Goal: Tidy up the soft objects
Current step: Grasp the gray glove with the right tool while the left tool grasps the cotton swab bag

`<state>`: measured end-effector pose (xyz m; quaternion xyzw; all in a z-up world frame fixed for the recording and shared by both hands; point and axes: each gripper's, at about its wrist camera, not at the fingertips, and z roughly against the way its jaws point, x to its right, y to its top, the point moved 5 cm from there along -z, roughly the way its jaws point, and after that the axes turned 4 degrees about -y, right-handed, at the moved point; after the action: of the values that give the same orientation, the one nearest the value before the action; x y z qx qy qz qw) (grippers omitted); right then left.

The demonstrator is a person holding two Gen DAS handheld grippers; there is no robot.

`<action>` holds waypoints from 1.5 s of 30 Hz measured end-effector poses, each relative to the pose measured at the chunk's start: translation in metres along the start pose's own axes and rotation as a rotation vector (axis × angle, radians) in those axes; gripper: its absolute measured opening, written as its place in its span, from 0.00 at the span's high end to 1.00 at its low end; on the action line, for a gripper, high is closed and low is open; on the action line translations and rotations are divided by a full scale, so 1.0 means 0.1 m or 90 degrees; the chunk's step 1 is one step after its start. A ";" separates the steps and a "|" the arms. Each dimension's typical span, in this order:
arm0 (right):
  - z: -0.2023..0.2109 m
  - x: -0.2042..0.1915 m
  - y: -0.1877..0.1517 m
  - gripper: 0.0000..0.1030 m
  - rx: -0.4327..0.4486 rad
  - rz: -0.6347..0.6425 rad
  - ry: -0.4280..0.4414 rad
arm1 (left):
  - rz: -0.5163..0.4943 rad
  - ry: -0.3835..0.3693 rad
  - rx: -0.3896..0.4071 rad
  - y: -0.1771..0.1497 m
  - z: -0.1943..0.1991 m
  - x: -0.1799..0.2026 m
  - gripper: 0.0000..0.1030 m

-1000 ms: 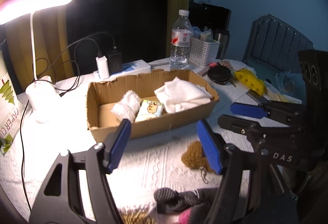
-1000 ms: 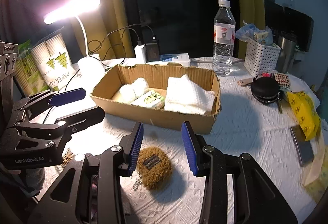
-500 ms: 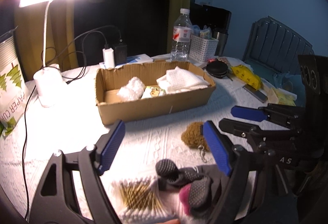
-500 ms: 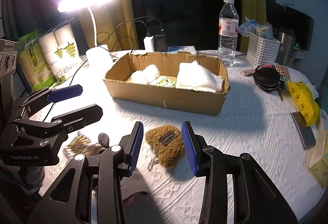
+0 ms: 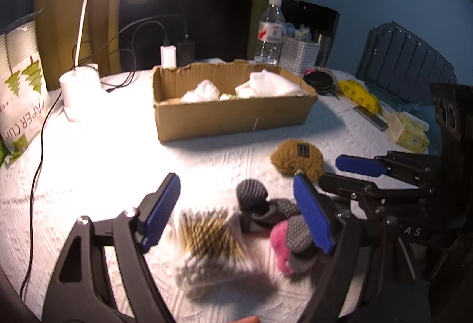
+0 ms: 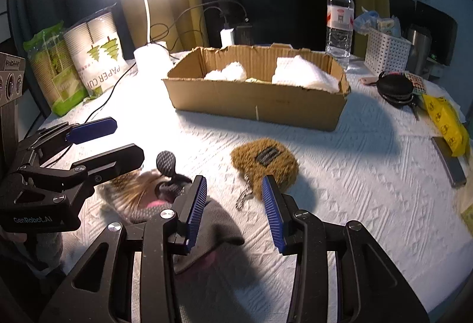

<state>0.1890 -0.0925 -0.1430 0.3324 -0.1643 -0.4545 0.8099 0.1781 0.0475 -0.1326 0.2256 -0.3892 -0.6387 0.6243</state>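
A cardboard box [image 5: 233, 116] [image 6: 257, 101] stands mid-table with white cloths [image 6: 304, 76] inside. A brown fuzzy pouch [image 5: 297, 160] [image 6: 264, 160] lies in front of it. A grey and pink glove [image 5: 275, 213] [image 6: 168, 190] and a pack of cotton swabs [image 5: 207, 240] lie nearer. My left gripper [image 5: 239, 213] is open, above the swabs and glove. My right gripper [image 6: 233, 210] is open, just short of the pouch. Each gripper shows in the other's view, the right [image 5: 348, 172] and the left [image 6: 118, 142].
A lit desk lamp [image 5: 79, 86], a paper cup pack [image 6: 97, 56], a water bottle [image 6: 340, 18], a white basket [image 6: 387, 51], a black round case [image 6: 394, 89], a yellow packet [image 6: 443, 122] and cables [image 5: 38, 151] stand around the white tablecloth [image 6: 354, 175].
Both grippers have pulled back from the box toward the near edge. The glove and swab pack have come into view. Both stay open and empty.
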 end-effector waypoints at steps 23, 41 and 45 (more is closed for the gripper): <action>-0.30 -0.05 -0.24 0.62 -0.069 -0.032 0.066 | 0.038 0.052 -0.107 -0.36 -0.32 -0.24 0.22; 0.03 0.06 -0.05 0.78 0.010 -0.006 0.055 | -0.004 0.039 -0.102 -0.28 -0.30 -0.07 0.47; 0.10 0.13 0.01 0.78 0.024 -0.009 0.051 | -0.009 0.041 -0.089 -0.18 -0.26 -0.04 0.47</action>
<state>0.1910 -0.1072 -0.1359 0.3671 -0.1379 -0.4432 0.8061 0.1869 0.0444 -0.1631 0.2045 -0.3216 -0.6613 0.6461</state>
